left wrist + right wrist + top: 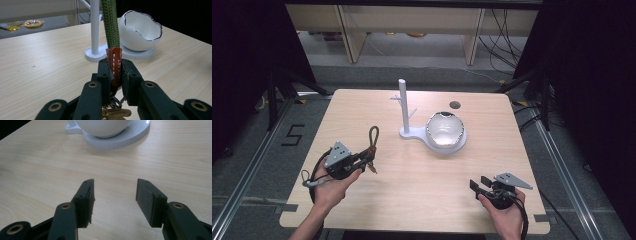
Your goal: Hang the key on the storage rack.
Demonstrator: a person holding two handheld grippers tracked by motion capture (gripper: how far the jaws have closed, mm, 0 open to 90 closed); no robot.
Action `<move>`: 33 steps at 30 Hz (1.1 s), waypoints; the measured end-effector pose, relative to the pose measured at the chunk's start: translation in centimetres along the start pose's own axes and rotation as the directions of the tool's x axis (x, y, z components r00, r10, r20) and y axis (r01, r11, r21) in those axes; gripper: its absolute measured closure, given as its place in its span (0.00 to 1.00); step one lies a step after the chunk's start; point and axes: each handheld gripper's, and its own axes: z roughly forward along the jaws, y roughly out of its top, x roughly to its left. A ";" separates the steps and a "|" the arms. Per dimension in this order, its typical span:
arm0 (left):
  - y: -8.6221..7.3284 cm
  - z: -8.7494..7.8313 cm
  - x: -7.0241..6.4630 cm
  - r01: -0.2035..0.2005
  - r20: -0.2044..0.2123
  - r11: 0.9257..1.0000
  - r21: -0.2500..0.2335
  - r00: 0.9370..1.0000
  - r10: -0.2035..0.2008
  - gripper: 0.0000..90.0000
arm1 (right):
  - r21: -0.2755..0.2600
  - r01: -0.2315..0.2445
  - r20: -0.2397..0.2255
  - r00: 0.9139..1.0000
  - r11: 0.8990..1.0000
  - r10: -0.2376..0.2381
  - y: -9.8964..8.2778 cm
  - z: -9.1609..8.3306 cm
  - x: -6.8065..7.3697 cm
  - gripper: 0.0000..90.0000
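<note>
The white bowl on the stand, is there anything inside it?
It looks empty. The white bowl shows a bare interior in the left gripper view and the high view, though its very bottom is hidden.

The bench (412, 190) is showing matt, light wood grain, the bowl (140, 30) is gleaming glossy white, and the green cord (110, 22) is showing rough braided weave.

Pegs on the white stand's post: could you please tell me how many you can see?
2. One peg sticks out to the left near the post's middle; another peg angles out to the right, lower down. More may be hidden behind the post.
</note>
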 end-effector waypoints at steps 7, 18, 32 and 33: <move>0.4 0.3 0.3 -0.001 -0.004 1.000 -0.003 1.000 0.001 0.87 | -0.010 0.009 0.009 1.000 1.000 -0.009 0.0 0.1 -0.1 0.55; 1.1 1.0 0.4 -0.008 -0.009 1.000 0.001 1.000 0.008 0.87 | -0.005 0.008 0.004 1.000 1.000 -0.008 0.0 0.0 -0.2 0.55; 1.6 2.0 1.1 -0.006 -0.020 1.000 0.002 1.000 0.006 0.87 | -0.002 -0.006 -0.013 1.000 1.000 0.006 -0.1 0.1 0.0 0.55; 1.6 2.1 1.2 -0.005 -0.016 1.000 -0.001 1.000 0.005 0.87 | 0.009 -0.006 -0.003 1.000 1.000 0.006 0.0 0.0 0.1 0.55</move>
